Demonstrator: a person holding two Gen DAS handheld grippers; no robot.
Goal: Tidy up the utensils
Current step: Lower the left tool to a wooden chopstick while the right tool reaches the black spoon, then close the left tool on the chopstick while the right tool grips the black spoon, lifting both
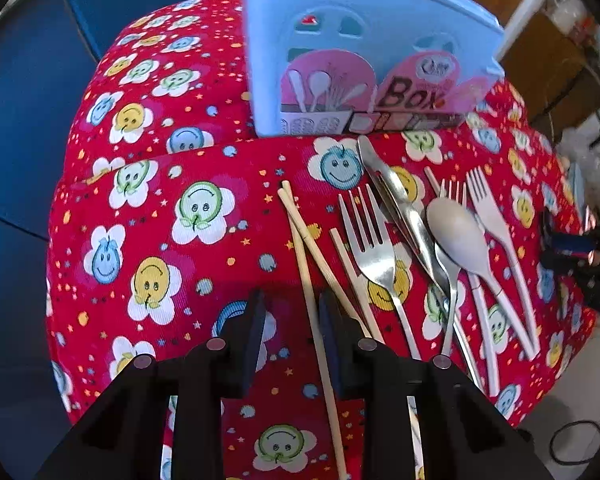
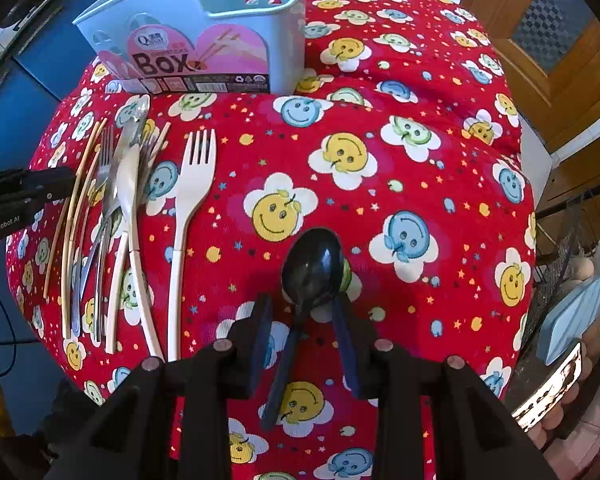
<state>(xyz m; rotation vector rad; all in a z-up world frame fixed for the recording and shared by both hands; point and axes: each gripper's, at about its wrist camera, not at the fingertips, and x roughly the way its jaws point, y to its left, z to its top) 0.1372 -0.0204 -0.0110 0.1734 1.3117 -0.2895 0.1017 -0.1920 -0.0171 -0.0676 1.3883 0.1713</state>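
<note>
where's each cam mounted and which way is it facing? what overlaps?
Left wrist: on the left hand-held gripper, looking steeply down at the red cloth; its fingers straddle a chopstick.
Right wrist: on the right hand-held gripper, also looking steeply down; its fingers flank a black spoon. The left hand-held gripper shows at its left edge.
Shared: blue box, the cutlery row with the white fork, the cloth.
</note>
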